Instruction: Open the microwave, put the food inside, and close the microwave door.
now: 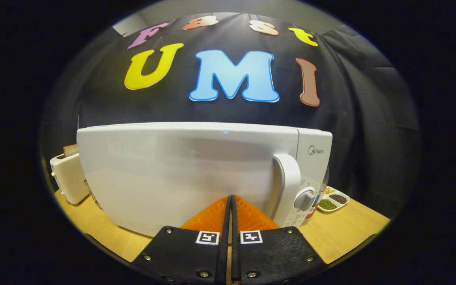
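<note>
Hand-held gripper (230, 202) points at the microwave (196, 174) with its fingers pressed together and nothing between them, their tips at or nearly touching the lower part of the shut door (172, 178). The microwave stands on the wooden surface (342, 229), a toaster (67, 178) just beside it on one side and a small dish of dried beans (333, 200) near the other. No food for loading is identifiable here. Opening looks like the step in hand: spread the fingers, move across to the upright handle (287, 186), hook or pinch it, and pull in an arc about the far hinge. "Midea" (316, 151) is printed above the dial (304, 199); smaller panel text is unreadable.
</note>
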`<state>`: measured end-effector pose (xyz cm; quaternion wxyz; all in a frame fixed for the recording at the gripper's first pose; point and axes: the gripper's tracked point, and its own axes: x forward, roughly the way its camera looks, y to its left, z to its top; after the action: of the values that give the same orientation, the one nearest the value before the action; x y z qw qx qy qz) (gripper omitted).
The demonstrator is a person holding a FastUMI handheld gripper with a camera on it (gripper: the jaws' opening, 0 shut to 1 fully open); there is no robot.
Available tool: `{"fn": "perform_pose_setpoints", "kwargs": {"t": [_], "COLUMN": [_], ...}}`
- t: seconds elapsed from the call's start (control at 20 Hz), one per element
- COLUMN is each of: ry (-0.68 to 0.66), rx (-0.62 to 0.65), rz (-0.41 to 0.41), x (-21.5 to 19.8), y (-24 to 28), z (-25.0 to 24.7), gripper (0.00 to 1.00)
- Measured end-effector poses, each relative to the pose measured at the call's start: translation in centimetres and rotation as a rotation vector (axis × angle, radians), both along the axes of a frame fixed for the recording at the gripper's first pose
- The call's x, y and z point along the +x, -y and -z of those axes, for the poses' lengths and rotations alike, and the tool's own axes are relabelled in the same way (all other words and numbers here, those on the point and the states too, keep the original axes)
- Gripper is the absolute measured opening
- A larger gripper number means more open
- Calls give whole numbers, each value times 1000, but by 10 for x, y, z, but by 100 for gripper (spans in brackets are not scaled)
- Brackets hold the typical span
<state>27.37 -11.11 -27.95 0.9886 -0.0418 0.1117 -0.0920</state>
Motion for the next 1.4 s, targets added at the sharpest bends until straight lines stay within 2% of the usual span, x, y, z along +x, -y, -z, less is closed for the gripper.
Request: {"fn": "perform_pose_setpoints", "kwargs": {"t": [0.05,0.2,0.5,0.75,1.1,1.4], "ry": [-8,-12,157,232,270,267], "rx": [-16,54,20,23,42,36], "rz": [4,-44,-118,-154,-225,-237], "x": [-2,-24,-117,-183,-242,-258], "y": [1,-18,-57,-83,-115,-124], "z": [-1,-20,-174,-251,-289,-285], "gripper": [2,2,2,2,2,2]}}
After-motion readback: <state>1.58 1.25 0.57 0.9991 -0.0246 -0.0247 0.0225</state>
